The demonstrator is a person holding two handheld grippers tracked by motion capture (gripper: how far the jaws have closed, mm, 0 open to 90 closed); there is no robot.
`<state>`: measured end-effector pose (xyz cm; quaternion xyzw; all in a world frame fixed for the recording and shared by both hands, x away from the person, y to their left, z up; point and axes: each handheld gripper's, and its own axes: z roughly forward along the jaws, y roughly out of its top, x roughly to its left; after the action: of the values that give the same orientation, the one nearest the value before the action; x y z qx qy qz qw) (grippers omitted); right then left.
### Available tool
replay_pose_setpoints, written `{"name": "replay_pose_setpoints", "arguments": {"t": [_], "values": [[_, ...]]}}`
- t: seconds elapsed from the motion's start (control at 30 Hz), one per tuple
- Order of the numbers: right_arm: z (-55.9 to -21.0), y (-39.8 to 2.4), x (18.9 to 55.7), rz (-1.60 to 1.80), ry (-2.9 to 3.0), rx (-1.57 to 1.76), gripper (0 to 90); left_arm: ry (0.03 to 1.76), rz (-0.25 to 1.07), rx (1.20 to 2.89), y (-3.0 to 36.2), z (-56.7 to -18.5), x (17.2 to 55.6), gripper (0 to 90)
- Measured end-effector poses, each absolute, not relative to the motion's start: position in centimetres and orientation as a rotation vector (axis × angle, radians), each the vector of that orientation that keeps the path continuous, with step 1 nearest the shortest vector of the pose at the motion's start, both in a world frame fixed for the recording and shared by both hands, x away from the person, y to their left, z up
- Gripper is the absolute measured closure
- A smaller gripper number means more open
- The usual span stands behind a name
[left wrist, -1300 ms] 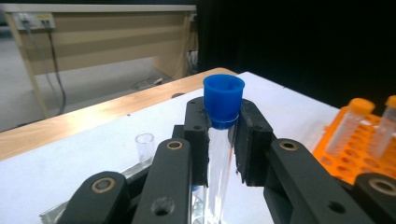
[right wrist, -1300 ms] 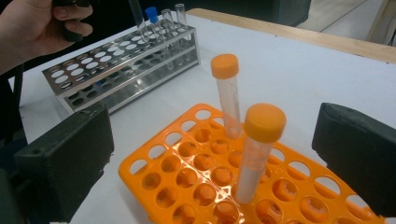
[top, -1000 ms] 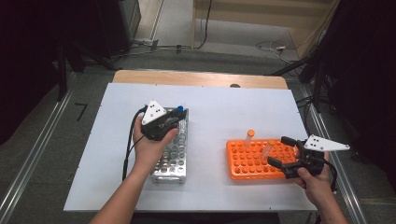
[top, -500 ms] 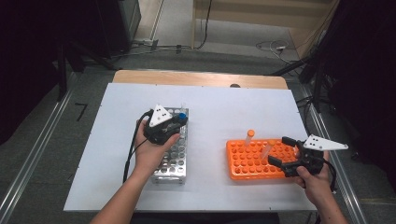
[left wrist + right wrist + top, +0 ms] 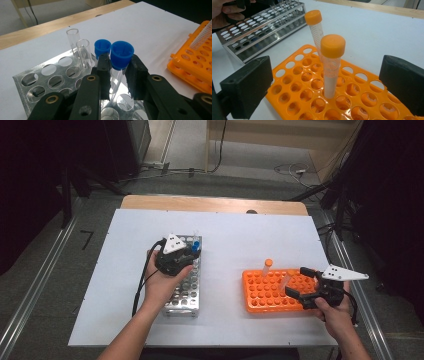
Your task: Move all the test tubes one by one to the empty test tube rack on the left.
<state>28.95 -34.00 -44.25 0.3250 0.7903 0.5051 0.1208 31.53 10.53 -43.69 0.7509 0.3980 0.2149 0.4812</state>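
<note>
My left gripper (image 5: 192, 251) (image 5: 118, 75) is shut on a clear tube with a blue cap (image 5: 121, 53) (image 5: 196, 244). It holds the tube upright over the far end of the metal rack (image 5: 182, 297) (image 5: 37, 82), and the pads sit just under the cap. Its jaws have just eased a little with the tube still between them. A second blue-capped tube (image 5: 102, 47) and two open clear tubes (image 5: 83, 50) stand in the rack just behind. My right gripper (image 5: 298, 281) (image 5: 324, 86) is open, its pads wide on either side of an orange-capped tube (image 5: 330, 72) standing in the orange rack (image 5: 265, 295) (image 5: 294, 105).
A second orange-capped tube (image 5: 313, 17) (image 5: 268, 265) stands at the far edge of the orange rack. Both racks rest on a white tabletop (image 5: 225, 235) with a wooden strip (image 5: 215, 204) along its far edge. Cables lie on the floor beyond.
The left gripper has shifted slightly to the right and nearer with the blue-capped tube. The right gripper has stayed where it was.
</note>
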Motion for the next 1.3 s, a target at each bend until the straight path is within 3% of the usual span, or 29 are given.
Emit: {"name": "replay_pose_setpoints", "arguments": {"t": [0.33, 0.5, 0.7, 0.9, 1.23, 1.3], "values": [[-44.4, -33.9, 29.1, 1.462, 2.314, 0.964, 0.0, 0.988, 0.440, 1.760, 11.0, -43.4, 31.2, 52.8], [-44.6, -33.8, 29.2, 1.446, 2.324, 0.968, 0.0, 0.974, 0.450, 1.723, 11.5, -42.9, 30.2, 29.1], [-45.0, -33.4, 29.3, 1.416, 2.339, 0.994, 0.9, 0.954, 0.451, 1.674, 12.5, -42.6, 28.5, 9.9], [-45.4, -33.0, 29.4, 1.391, 2.357, 1.003, 4.0, 0.944, 0.455, 1.667, 13.2, -42.2, 26.7, 0.5], [-46.1, -32.5, 29.6, 1.345, 2.382, 1.032, 6.4, 0.923, 0.440, 1.641, 14.0, -42.7, 24.5, 0.0], [-46.2, -32.4, 29.6, 1.335, 2.385, 1.035, 10.6, 0.917, 0.443, 1.639, 14.2, -42.7, 24.1, 0.0]]}}
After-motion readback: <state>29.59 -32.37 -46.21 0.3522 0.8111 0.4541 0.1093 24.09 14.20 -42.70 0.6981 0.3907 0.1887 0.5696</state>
